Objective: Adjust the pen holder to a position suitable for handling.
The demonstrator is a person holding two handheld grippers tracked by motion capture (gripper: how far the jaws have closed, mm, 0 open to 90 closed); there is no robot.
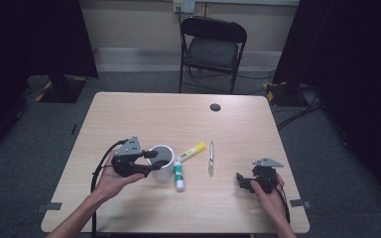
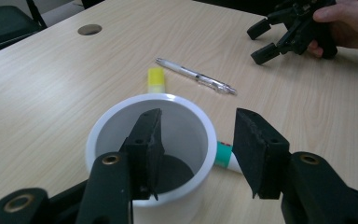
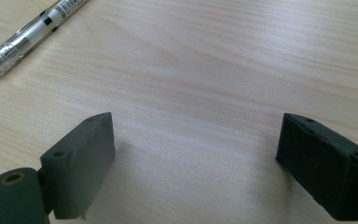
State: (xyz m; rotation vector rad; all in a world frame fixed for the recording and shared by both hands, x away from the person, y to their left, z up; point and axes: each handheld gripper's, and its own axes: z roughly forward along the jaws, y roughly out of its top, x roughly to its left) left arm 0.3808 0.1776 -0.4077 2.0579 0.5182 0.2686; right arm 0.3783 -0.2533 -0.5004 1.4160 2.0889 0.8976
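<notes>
At lower left of the high view, the left gripper [image 1: 151,161] straddled the white cup's [image 1: 164,159] wall, fingers half-closed, not pressing. At lower right, the right gripper [image 1: 242,181] rested on the tabletop [image 1: 188,119], fingers wide.

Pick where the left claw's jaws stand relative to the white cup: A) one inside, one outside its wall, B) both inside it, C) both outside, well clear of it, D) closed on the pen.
A: in the left gripper view one jaw of the left claw dips inside the white cup while the other hangs outside its wall.
</notes>
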